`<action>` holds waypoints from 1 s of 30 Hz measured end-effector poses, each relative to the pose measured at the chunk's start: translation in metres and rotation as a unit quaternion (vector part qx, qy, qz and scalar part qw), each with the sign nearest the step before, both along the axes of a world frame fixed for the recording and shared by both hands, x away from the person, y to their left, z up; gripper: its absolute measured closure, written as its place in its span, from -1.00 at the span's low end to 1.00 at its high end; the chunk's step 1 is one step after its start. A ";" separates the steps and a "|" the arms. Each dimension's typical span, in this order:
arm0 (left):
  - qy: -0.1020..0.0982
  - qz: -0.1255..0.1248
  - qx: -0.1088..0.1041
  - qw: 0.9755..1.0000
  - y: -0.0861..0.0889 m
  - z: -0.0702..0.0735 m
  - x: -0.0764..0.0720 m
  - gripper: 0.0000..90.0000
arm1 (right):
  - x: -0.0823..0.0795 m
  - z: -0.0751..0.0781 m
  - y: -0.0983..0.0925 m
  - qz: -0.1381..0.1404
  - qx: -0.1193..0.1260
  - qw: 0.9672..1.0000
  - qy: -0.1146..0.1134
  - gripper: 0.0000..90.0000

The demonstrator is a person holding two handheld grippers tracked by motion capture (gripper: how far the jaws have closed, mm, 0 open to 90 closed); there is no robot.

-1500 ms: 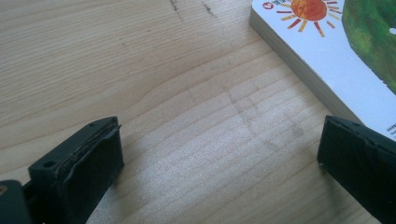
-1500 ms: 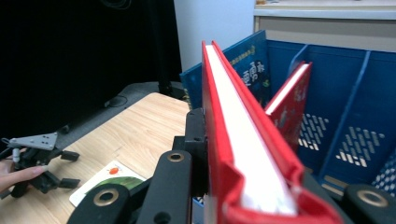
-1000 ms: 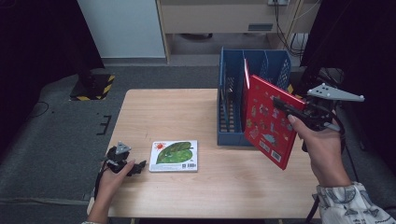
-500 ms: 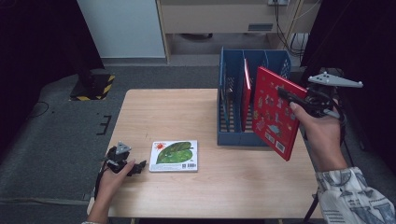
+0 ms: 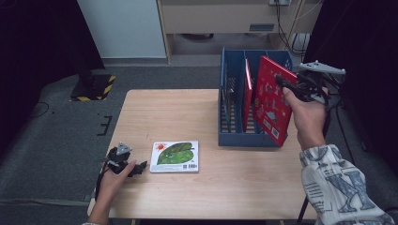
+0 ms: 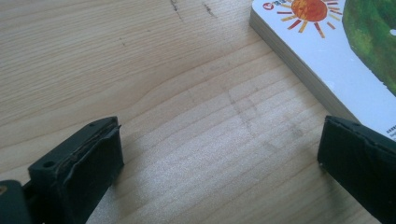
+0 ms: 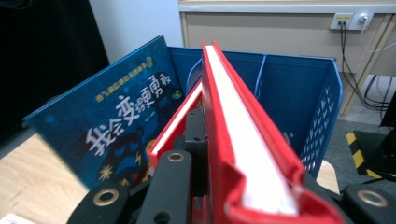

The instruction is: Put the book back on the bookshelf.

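Right gripper [image 5: 287, 84] clamps stiff red book [image 5: 268, 101].

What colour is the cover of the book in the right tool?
Red, with small pictures on it; clearest in the high view.

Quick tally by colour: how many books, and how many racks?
Red books: 2, one held and one in the rack
Blue book: 1
Green-and-white book: 1
Blue file rack: 1
Total: 5
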State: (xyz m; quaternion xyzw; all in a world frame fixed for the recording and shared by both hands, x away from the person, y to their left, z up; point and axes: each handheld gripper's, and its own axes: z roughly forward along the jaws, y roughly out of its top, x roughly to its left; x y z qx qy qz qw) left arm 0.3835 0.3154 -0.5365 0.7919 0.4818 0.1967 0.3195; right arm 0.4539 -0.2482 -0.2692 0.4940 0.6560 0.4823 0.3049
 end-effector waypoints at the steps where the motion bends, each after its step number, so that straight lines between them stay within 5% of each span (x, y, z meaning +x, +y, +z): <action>1: 0.000 0.000 0.000 1.000 0.000 0.000 0.000 -1.00 | 0.004 -0.001 0.002 -0.002 -0.004 1.000 -0.001 0.75; 10: -0.002 0.003 -0.004 1.000 -0.001 0.000 0.000 -1.00 | 0.030 -0.003 0.007 -0.023 -0.004 1.000 0.002 0.75; 16: -0.001 0.002 -0.003 1.000 -0.001 0.000 0.000 -1.00 | 0.038 -0.002 0.008 -0.031 0.022 0.999 -0.005 0.75; 30: -0.001 0.002 -0.003 1.000 -0.001 0.000 0.000 -1.00 | 0.051 -0.006 0.018 -0.039 0.005 0.999 -0.002 0.75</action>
